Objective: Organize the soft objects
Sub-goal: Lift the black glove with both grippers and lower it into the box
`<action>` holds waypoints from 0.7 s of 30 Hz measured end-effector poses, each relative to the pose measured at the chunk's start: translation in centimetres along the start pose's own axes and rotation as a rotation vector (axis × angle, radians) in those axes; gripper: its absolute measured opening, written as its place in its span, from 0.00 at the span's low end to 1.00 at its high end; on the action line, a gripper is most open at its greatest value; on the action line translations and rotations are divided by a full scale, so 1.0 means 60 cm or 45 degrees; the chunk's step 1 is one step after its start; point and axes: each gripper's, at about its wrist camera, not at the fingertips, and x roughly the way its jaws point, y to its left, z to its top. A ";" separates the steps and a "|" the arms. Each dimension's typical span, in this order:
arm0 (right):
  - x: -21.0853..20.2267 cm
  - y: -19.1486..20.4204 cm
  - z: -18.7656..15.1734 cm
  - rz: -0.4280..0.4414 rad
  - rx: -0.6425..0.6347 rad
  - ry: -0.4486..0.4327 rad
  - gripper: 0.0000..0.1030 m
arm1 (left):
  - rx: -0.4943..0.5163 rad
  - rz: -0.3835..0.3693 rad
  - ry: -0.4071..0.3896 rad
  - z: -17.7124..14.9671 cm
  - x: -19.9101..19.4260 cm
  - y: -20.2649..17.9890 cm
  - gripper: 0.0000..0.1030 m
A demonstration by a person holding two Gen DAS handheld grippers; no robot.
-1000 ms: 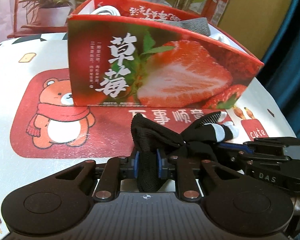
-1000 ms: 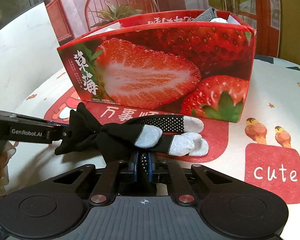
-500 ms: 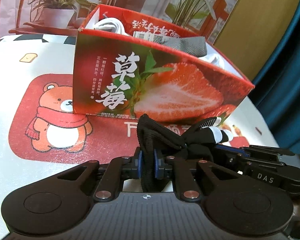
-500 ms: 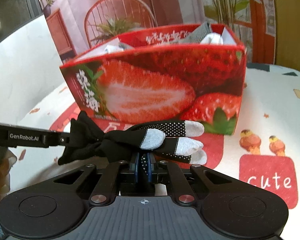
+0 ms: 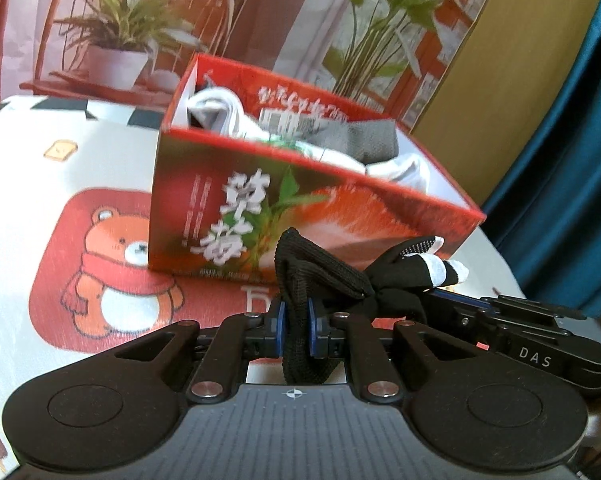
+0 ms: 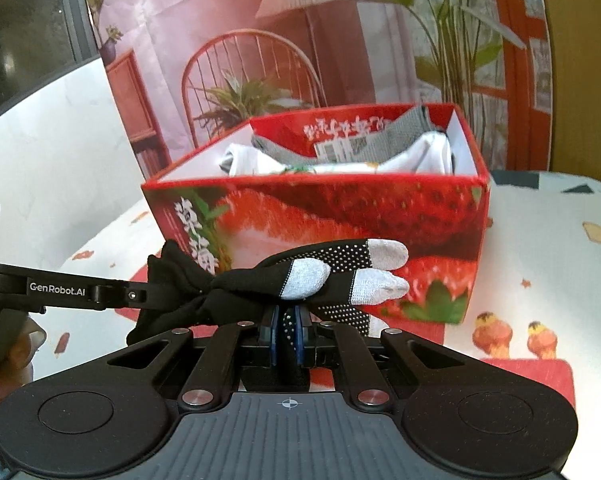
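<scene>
A pair of black gloves with grey fingertips, knotted together (image 5: 340, 276) (image 6: 284, 280), hangs between my two grippers above the table. My left gripper (image 5: 296, 324) is shut on the cuff end. My right gripper (image 6: 286, 326) is shut on the dotted finger end. The red strawberry box (image 5: 300, 208) (image 6: 340, 208) stands open just beyond the gloves. It holds white socks (image 5: 216, 108) (image 6: 428, 152) and a grey sock (image 5: 368, 140) (image 6: 380, 136).
The tablecloth (image 5: 40, 208) has a bear print on a red patch. A printed backdrop with a chair and plants (image 6: 252, 80) stands behind the box. A blue curtain (image 5: 572, 140) hangs at the right.
Both grippers have lifted the gloves off the table and risen. The inside of the box now shows from above.
</scene>
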 end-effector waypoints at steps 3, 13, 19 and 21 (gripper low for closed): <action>-0.010 0.004 0.013 0.001 -0.014 -0.041 0.08 | 0.021 -0.009 -0.042 0.014 -0.014 -0.008 0.12; -0.045 0.019 0.084 0.015 -0.106 -0.206 0.08 | 0.077 -0.046 -0.199 0.074 -0.052 -0.038 0.12; -0.050 0.021 0.125 0.021 -0.123 -0.273 0.08 | 0.119 -0.040 -0.256 0.102 -0.060 -0.050 0.12; -0.048 0.022 0.139 0.023 -0.133 -0.291 0.08 | 0.122 -0.038 -0.274 0.112 -0.063 -0.050 0.12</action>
